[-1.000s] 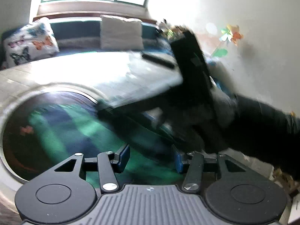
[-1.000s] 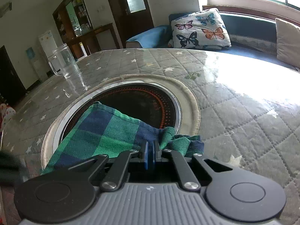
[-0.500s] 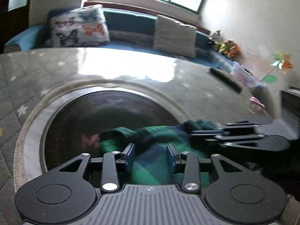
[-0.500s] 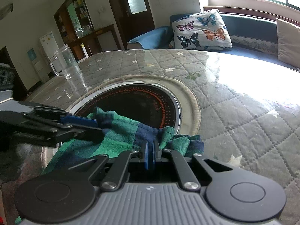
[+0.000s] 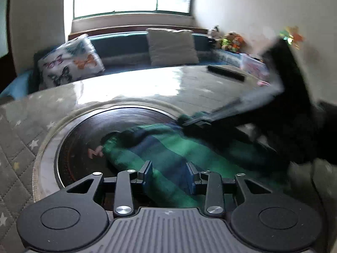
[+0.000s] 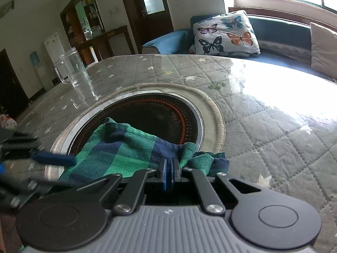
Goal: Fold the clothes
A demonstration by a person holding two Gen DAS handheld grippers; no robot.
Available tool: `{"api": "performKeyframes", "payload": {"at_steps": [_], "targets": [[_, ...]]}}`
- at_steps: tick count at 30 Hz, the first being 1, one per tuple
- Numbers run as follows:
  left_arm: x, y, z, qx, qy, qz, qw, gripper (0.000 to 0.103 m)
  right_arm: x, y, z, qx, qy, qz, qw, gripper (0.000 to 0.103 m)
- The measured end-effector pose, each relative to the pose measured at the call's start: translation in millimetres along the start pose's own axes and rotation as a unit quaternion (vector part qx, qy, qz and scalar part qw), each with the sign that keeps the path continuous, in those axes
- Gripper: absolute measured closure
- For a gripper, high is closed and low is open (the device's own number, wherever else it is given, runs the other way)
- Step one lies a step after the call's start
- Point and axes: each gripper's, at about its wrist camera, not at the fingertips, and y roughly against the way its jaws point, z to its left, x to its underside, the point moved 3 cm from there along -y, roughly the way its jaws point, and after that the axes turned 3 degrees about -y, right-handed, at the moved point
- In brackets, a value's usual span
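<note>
A green and blue plaid cloth (image 6: 126, 151) lies partly over the round black cooktop (image 6: 151, 113) set into the table. My right gripper (image 6: 168, 169) is shut on the cloth's bunched near edge, and it shows blurred in the left wrist view (image 5: 195, 122). My left gripper (image 5: 169, 174) hovers over the cloth (image 5: 168, 147) at its other end. Its jaws are closing, with plaid fabric showing between the pads but not pinched. In the right wrist view the left gripper's blue fingers (image 6: 52, 160) reach the cloth's left edge.
A clear glass mug (image 6: 73, 69) stands at the table's far left. The quilted grey table cover (image 6: 263, 137) surrounds the cooktop. A black remote (image 5: 226, 72) lies near the far edge. A butterfly pillow (image 6: 225, 33) and a beige pillow (image 5: 171, 46) sit on the bench behind.
My left gripper swung in over the cloth's left end and narrowed its jaws, then drew back slightly. The cloth's far corner bunched inward. The right gripper kept still, shut on the cloth.
</note>
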Motion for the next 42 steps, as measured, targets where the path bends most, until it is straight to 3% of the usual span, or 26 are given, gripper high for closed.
{"api": "performKeyframes", "payload": {"at_steps": [5, 16, 20, 26, 34, 36, 37, 38, 40, 42], "targets": [[26.9, 17.0, -46.5, 0.024, -0.080, 0.005, 0.9965, 0.066, 0.2, 0.0, 0.4, 0.001, -0.001, -0.001, 1.000, 0.100], [49.2, 36.0, -67.3, 0.034, -0.059, -0.003, 0.9977, 0.065, 1.8, -0.2, 6.6, 0.012, 0.013, -0.007, 1.000, 0.100], [40.5, 39.9, -61.7, 0.039, -0.036, -0.005, 0.9986, 0.065, 3.5, 19.1, 16.5, 0.025, 0.021, -0.031, 0.999, 0.094], [26.5, 53.9, -54.4, 0.034, -0.016, -0.029, 0.9989, 0.063, 25.0, 63.1, 37.6, 0.017, 0.050, -0.044, 0.998, 0.093], [12.3, 42.0, -11.7, -0.016, 0.087, -0.007, 0.9960, 0.062, 65.1, 73.4, 22.7, 0.054, 0.031, -0.024, 0.998, 0.094], [10.2, 37.7, -1.4, -0.024, 0.112, -0.002, 0.9934, 0.055, 61.4, 80.7, 21.5, 0.057, 0.018, -0.034, 0.998, 0.089], [9.4, 35.8, 1.9, -0.026, 0.122, 0.001, 0.9922, 0.054, 58.7, 83.7, 21.4, 0.059, 0.012, -0.041, 0.997, 0.082], [8.6, 33.9, 5.2, -0.029, 0.132, 0.003, 0.9908, 0.052, 56.0, 83.9, 18.8, 0.060, 0.003, -0.046, 0.997, 0.068], [7.6, 29.0, 12.0, -0.033, 0.153, 0.010, 0.9875, 0.044, 50.8, 84.0, 13.0, 0.062, -0.018, -0.054, 0.996, 0.056], [8.0, 24.0, 16.1, -0.032, 0.170, 0.017, 0.9847, 0.043, 49.8, 80.1, 2.9, 0.065, -0.044, -0.051, 0.996, 0.055]]}}
